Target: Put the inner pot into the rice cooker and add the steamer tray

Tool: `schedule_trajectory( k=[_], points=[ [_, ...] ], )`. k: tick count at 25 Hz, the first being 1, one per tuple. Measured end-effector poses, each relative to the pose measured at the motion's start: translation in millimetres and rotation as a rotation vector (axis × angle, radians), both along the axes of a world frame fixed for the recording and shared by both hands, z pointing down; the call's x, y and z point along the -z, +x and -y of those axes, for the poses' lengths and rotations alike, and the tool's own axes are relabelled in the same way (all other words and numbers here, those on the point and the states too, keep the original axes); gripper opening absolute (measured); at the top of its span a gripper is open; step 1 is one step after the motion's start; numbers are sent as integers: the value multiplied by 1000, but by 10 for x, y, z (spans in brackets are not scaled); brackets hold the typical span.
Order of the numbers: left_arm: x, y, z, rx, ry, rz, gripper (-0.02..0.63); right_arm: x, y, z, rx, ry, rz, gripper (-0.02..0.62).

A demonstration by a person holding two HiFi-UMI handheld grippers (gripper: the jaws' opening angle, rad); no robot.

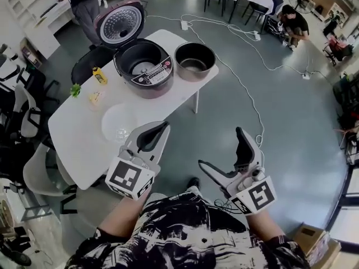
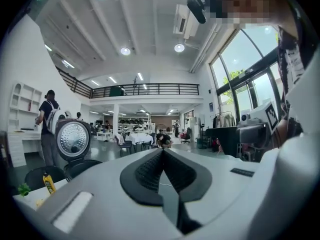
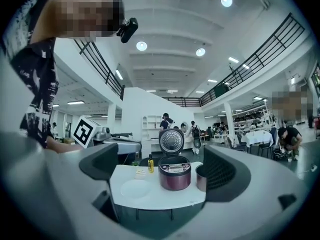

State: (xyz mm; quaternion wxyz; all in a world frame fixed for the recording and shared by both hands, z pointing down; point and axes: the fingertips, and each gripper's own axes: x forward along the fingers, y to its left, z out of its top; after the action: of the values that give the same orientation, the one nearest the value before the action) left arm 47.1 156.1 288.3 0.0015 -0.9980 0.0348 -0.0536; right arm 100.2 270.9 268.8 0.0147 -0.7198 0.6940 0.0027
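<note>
A pale disc [image 1: 119, 122], perhaps the steamer tray, barely shows at the table [image 1: 73, 133] near edge; the upraised left gripper [image 1: 164, 126] is closed, the right gripper [image 1: 221, 148] agape and empty.

A grey, glossy floor [image 1: 280, 122] is seen around a white worktop [image 1: 73, 133], and a white cable [image 1: 240, 84] is trailed across it. Black chairs [image 1: 90, 63] are set beside the worktop, and white shelving [image 1: 31, 7] is placed against the wall. A railed mezzanine [image 2: 150, 89] is shown under a white ceiling fitted with round lights [image 2: 125, 50]. Tall windows [image 2: 245, 94] are ranged along one side.
</note>
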Motion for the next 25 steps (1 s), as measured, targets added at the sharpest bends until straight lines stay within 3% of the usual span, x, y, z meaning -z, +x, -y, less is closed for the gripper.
schedule_trajectory(
  k=[5, 10, 22, 25],
  points=[
    [-23, 356, -24, 70, -3, 25, 5, 44, 458, 78, 86, 11, -2, 494],
    [-97, 417, 203, 157, -7, 51, 5, -55, 658, 410, 165, 9, 28, 494],
    [-304, 459, 1627, 333, -65, 17, 5, -267, 942, 2012, 336, -60, -14, 494],
    [-319, 409, 2047, 370, -83, 19, 5, -335, 1106, 2460, 331, -95, -34, 494]
  ],
)
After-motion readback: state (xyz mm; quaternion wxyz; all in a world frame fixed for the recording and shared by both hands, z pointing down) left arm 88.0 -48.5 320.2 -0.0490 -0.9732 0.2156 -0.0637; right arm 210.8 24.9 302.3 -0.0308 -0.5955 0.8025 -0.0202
